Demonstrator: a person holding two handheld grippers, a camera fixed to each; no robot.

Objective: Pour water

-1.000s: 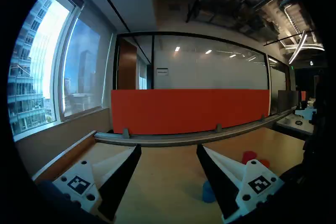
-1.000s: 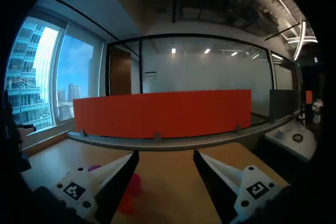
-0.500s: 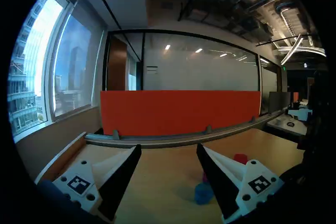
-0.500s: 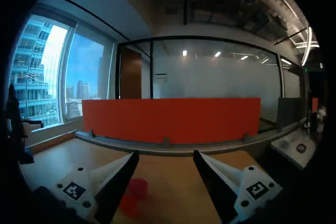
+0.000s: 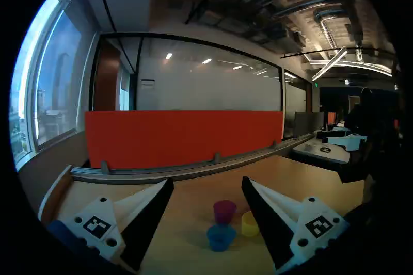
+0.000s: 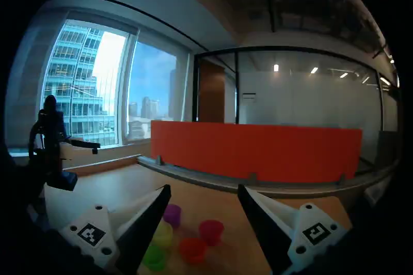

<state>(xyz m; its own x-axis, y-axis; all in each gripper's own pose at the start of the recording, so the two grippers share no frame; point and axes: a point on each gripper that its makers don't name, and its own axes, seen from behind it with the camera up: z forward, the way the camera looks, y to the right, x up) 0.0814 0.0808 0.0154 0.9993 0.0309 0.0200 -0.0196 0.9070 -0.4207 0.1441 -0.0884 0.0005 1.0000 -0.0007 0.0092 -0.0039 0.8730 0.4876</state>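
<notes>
Fingers apart and empty, the left gripper (image 5: pixel 206 180) hovers over a desk (image 5: pixel 310 172) with three cups (image 5: pixel 221 237) at its six o'clock; the right gripper (image 6: pixel 204 187), likewise spread, has five cups (image 6: pixel 192 250) at seven.

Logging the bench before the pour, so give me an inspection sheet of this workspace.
Surface: wooden table.
Job's things: purple cup, blue cup, yellow cup, close together; right gripper view adds red cup, pink cup, green cup.
Clutter: nothing seen.
Grippers: left hand-held gripper open, empty; right hand-held gripper open, empty.
Cables: nothing seen.
Surroundings: orange partition, window, glass wall.
</notes>
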